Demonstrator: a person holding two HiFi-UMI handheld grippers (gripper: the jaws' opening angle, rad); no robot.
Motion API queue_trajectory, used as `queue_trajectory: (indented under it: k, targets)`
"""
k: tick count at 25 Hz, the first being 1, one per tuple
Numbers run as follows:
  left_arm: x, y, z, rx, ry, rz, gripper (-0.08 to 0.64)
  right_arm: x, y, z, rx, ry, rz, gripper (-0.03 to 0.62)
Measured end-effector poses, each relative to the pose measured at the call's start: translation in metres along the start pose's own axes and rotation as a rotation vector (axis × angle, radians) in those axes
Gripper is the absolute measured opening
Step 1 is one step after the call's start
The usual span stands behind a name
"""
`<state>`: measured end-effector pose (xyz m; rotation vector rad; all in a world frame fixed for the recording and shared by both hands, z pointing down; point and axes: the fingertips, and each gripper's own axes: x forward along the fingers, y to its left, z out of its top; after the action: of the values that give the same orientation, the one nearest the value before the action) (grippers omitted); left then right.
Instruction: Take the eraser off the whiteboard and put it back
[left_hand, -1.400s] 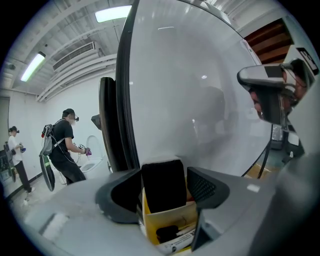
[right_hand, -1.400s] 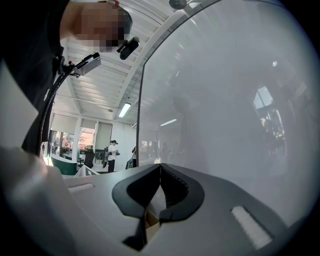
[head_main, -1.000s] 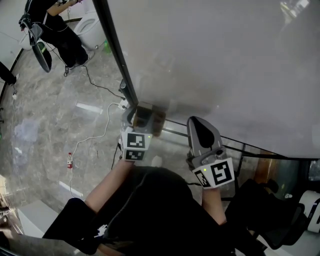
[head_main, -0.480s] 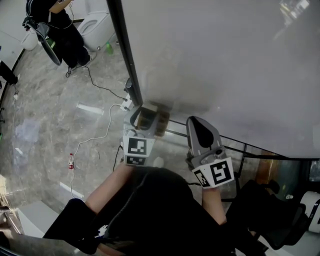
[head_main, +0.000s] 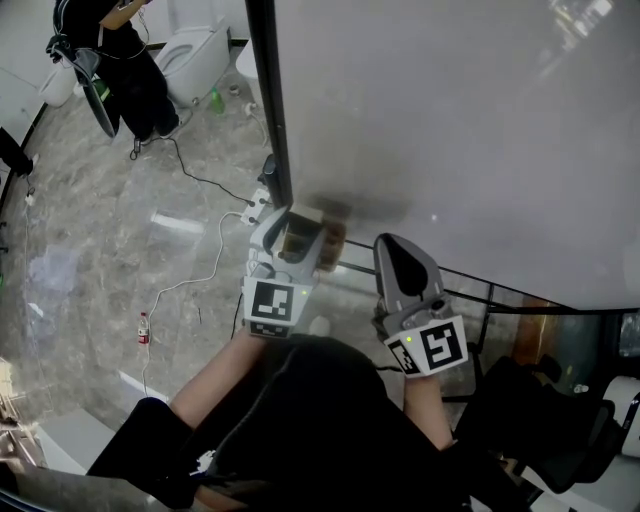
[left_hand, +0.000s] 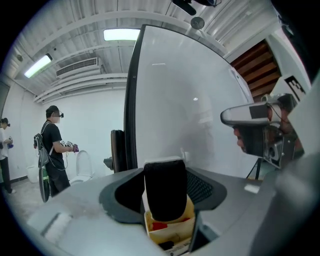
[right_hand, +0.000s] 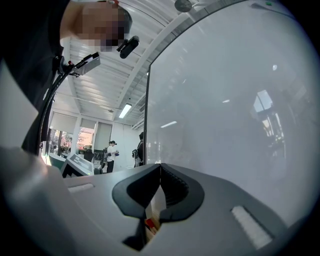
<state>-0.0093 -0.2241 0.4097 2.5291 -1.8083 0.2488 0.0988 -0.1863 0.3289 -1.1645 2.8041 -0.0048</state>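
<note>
At left, the left claw (left_hand: 163, 172) is clamped on the eraser (left_hand: 166, 199), a small block with black felt and a pale yellowish body, held near the whiteboard (head_main: 450, 120) by its dark frame (head_main: 268, 110); whether it touches the board cannot be told. It looks light and stiff with a soft felt face, best gripped across its hard sides. At right, the right claw (right_hand: 160, 172) is pressed together and empty, and no tray or holder shows.

The grey marbled floor (head_main: 90, 230) carries a white cable (head_main: 214, 262) running to a power strip (head_main: 262, 204) beside the black-framed whiteboard (head_main: 450, 120), a thin black cable (head_main: 186, 170) farther off, and a small bottle (head_main: 143, 325) at the near left
</note>
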Motion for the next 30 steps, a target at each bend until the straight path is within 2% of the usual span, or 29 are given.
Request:
queue_trajectory:
  k: [10, 30]
  targets:
    - [-0.024, 0.002, 0.040, 0.003, -0.092, -0.102, 0.253, 0.003, 0.014, 0.003, -0.009, -0.008, -0.055, 0.011]
    - [-0.075, 0.045, 0.061, -0.025, -0.153, -0.220, 0.252, -0.009, 0.041, 0.001, -0.017, -0.004, -0.211, 0.009]
